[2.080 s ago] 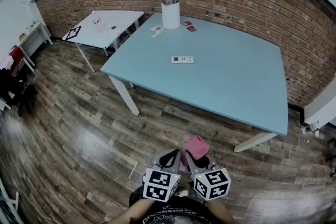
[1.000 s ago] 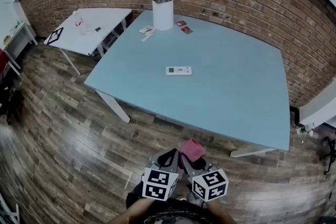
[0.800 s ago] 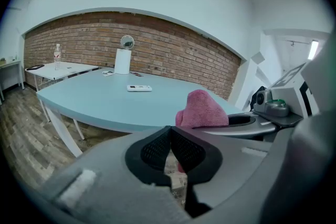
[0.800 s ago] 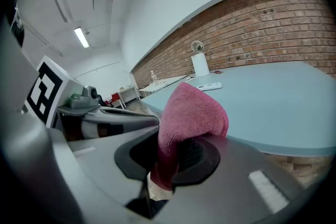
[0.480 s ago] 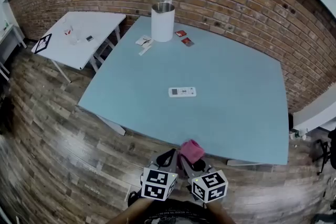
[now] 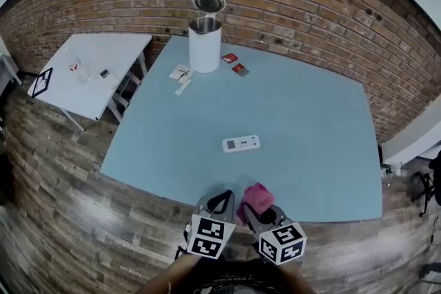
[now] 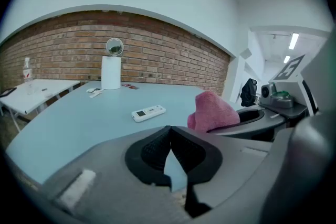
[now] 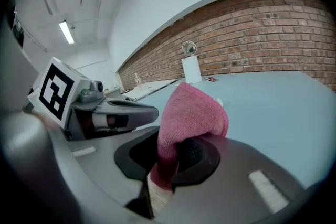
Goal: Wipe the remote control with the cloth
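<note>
You have walked up to the blue table (image 6: pixel 317 113), so the remote control (image 6: pixel 241 143) now lies close ahead of both claws, not far off like before. Your right claw (image 6: pixel 258 210) is squeezing the pink cloth (image 6: pixel 256 195). Your left claw (image 6: pixel 221 203) is closed and empty. You can probably start wiping soon.

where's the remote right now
In the head view the remote control lies flat near the middle of the blue table, apart from and just beyond the pink cloth.
</note>
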`<state>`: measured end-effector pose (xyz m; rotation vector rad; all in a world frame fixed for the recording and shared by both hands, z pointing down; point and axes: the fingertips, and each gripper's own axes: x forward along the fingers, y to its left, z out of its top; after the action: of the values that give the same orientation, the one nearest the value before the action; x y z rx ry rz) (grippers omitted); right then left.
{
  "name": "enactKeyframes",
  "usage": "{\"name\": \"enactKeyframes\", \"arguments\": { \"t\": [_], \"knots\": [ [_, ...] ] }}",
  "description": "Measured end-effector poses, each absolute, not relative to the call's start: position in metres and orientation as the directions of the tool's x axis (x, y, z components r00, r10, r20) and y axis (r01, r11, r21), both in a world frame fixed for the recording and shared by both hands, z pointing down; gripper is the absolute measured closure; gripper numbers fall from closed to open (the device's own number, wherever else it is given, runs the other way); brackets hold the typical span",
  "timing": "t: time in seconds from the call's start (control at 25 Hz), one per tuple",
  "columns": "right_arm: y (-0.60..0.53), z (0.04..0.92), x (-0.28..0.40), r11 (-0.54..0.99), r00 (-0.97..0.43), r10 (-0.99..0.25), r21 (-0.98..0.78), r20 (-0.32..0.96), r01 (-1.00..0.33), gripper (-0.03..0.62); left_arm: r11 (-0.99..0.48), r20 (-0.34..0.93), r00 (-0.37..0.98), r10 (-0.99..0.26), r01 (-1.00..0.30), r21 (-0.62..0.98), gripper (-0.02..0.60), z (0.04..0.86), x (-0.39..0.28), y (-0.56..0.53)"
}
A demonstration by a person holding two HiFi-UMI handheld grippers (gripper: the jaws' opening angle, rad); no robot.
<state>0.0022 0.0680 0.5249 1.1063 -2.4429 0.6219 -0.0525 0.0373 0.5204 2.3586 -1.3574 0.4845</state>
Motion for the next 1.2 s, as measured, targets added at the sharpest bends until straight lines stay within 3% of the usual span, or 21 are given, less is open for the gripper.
{"name": "enactKeyframes", "arguments": {
  "t": [0.16,0.64,0.88,0.96,1.04,1.08,1.2],
  "knots": [
    [0.053,0.524,0.011,0.542,-0.575,-0.642,-0.230,0.507,-0.808,0.531,-0.547,0.476,0.509,-0.717,-0.834,0.068,0.569,0.520,-0.056,0.003],
    [0.024,0.526,0.057,0.411,-0.486,-0.727,-0.260,0.485,-0.874,0.531,-0.809,0.636,0.562,-0.529,-0.560,-0.178,0.420,0.532,-0.028,-0.082],
    [-0.008,0.523,0.064,0.427,-0.517,-0.721,-0.292,0.461,-0.856,0.531,-0.863,0.731,0.517,-0.445,-0.464,-0.197,0.396,0.555,-0.021,-0.105],
    [-0.020,0.522,0.064,0.446,-0.534,-0.712,-0.294,0.455,-0.845,0.531,-0.877,0.760,0.500,-0.416,-0.442,-0.190,0.353,0.568,-0.020,-0.110],
    [-0.031,0.521,0.062,0.462,-0.551,-0.703,-0.301,0.449,-0.834,0.531,-0.890,0.785,0.482,-0.390,-0.417,-0.186,0.348,0.580,-0.020,-0.113],
    [-0.037,0.520,0.062,0.471,-0.561,-0.698,-0.305,0.446,-0.828,0.531,-0.895,0.795,0.474,-0.379,-0.406,-0.184,0.305,0.586,-0.020,-0.115],
    [-0.053,0.522,0.058,0.496,-0.591,-0.673,-0.320,0.445,-0.807,0.531,-0.904,0.815,0.455,-0.358,-0.386,-0.182,0.295,0.597,-0.018,-0.123]
  ]
}}
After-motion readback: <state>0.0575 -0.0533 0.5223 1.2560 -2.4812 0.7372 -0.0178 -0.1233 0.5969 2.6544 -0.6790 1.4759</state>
